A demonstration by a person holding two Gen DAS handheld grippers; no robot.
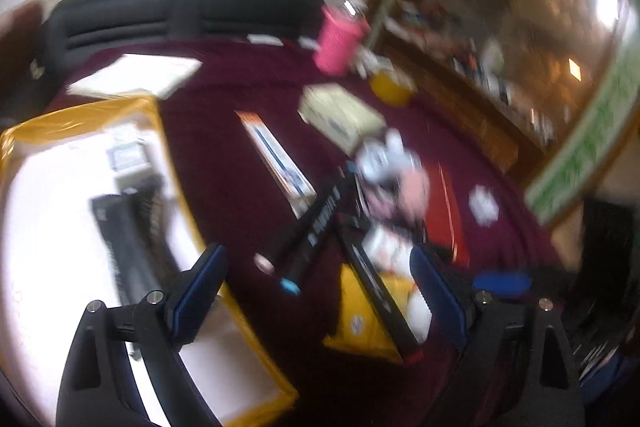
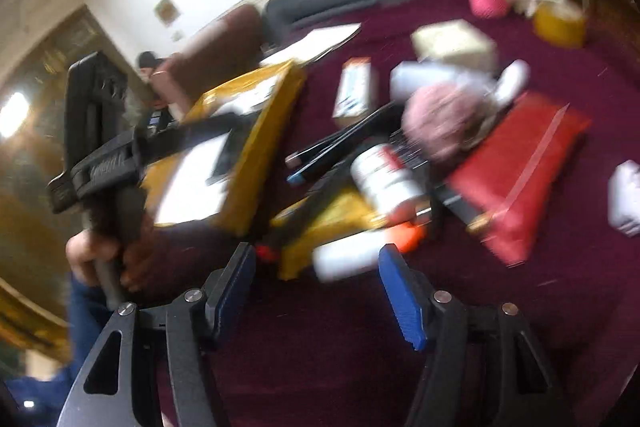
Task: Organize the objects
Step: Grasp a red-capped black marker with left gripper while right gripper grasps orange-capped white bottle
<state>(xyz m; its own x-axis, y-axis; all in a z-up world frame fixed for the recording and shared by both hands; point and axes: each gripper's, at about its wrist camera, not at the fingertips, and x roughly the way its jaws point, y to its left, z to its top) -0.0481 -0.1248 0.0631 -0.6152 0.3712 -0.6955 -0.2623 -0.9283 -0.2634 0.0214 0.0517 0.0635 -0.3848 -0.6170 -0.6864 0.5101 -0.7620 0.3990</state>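
Barely begun: 2 empty claws, left claw (image 1: 318,269) wide, right claw (image 2: 318,275) parted, above markers (image 1: 320,223), bottle (image 2: 386,181), pouch (image 2: 516,171) scattered on maroon tabletop (image 2: 320,327).

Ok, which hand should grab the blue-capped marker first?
Left, probably. The left gripper is open with the blue-capped marker lying just ahead between its fingers; the right gripper faces the white bottle instead.

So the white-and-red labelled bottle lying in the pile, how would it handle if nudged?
The bottle lies on its side, so it would probably roll. It rests on other clutter, so it may slide off. Its smooth round body looks slippery.
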